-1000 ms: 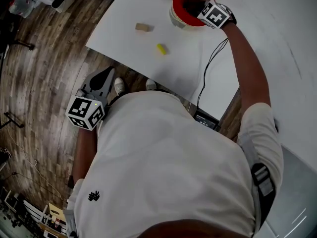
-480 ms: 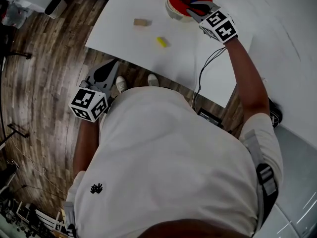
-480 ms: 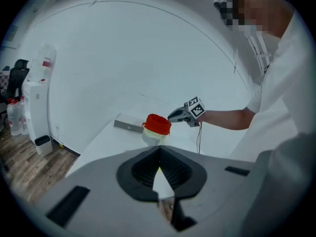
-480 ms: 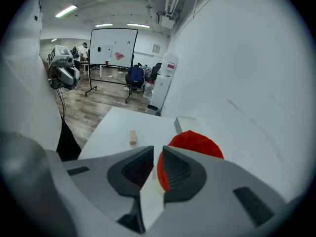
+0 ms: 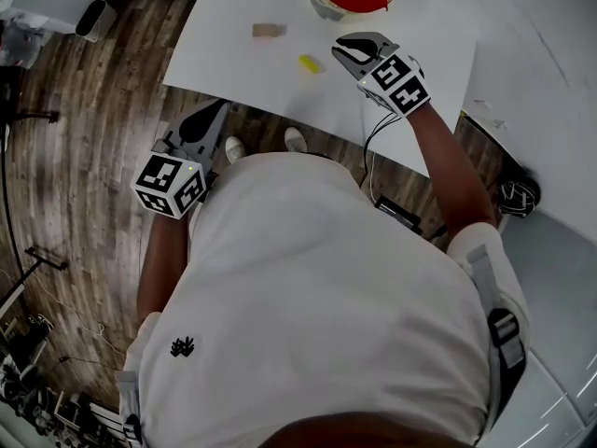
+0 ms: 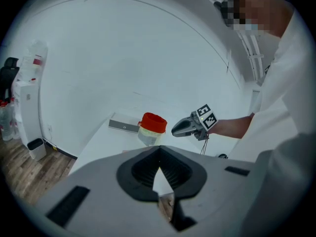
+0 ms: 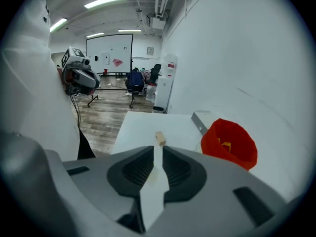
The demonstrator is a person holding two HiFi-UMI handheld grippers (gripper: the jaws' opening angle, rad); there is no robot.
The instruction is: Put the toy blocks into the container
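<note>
The empty right claw [image 5: 341, 50], its jaws just narrowed but still apart, hangs over the white worktop [image 5: 233, 54] near the small yellow block [image 5: 309, 63]. The left claw [image 5: 215, 110] is together.

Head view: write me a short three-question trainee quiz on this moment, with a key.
1. How many toy blocks lie loose on the white table?
2. The red-topped plastic container is: A empty, B holding blocks, C tipped over.
3. True or false: in the head view, the tan wooden block lies to the right of the small yellow block.
Key: 1 two; 2 B; 3 false.
</note>
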